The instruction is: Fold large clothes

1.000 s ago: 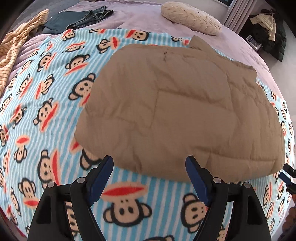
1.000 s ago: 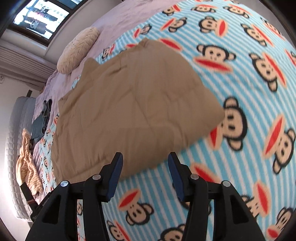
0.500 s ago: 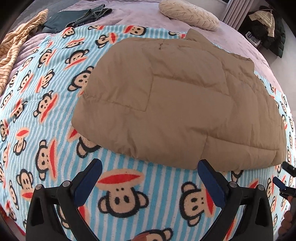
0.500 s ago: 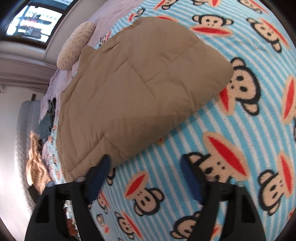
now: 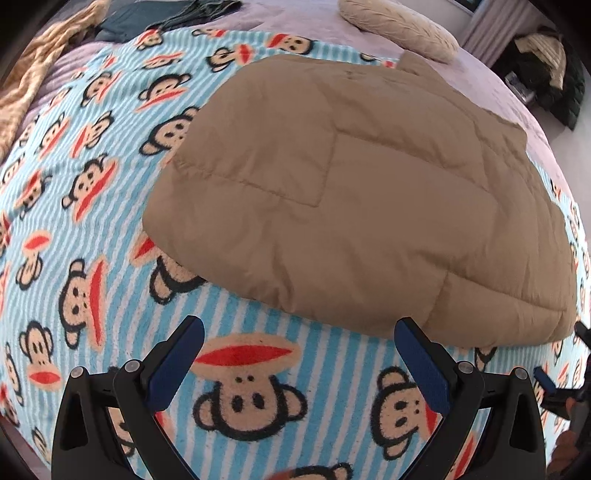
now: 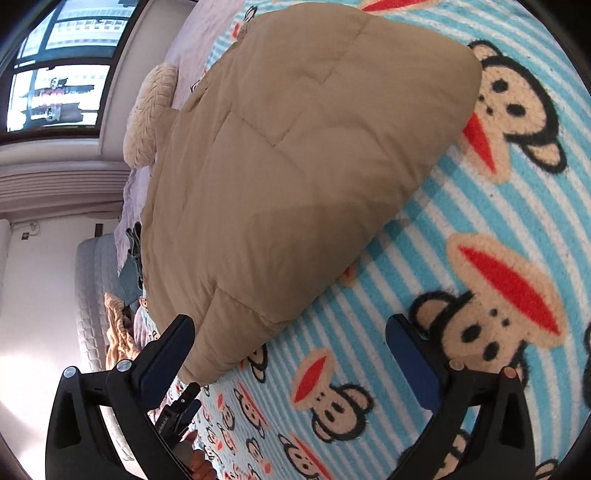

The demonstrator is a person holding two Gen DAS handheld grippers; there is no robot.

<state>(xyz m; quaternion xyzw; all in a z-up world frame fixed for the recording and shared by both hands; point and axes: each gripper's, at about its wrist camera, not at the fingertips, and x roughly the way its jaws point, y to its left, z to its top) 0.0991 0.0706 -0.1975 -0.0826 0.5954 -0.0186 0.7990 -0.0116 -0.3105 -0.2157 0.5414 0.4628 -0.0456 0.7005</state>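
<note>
**Both grippers poised at the near hem of a folded tan jacket**

Nearest the left wrist camera, the left gripper (image 5: 297, 343) hangs above the monkey-print blanket (image 5: 92, 206) with its jaws spread wide and nothing between them. The blue pads frame the near edge of the tan quilted jacket (image 5: 354, 206), which suggests an approach lined up on that hem, not a grasp under way.

The right gripper (image 6: 290, 341) is likewise wide apart and empty. It sits off the jacket's other near corner, its left pad just beside the rounded corner of the padding; whether it touches the cloth I cannot tell through the fisheye bend. Two hands at two corners of one edge is the sensible stance for lifting a bulky garment evenly, so the next fold will probably carry this hem toward the far side.

The jacket lies flat in the middle of the blanket, already a compact slab with no sleeve showing, so I judge the folding well along. Spread on a soft, level bed, it has room to be turned without dragging.

Farther off, a cream pillow (image 5: 399, 22) rests on the lilac bedsheet (image 5: 303, 14) beyond the collar end. Dark clothes (image 5: 162, 14) and a striped yellow garment (image 5: 33, 74) wait at the far left, perhaps next in line.
</note>
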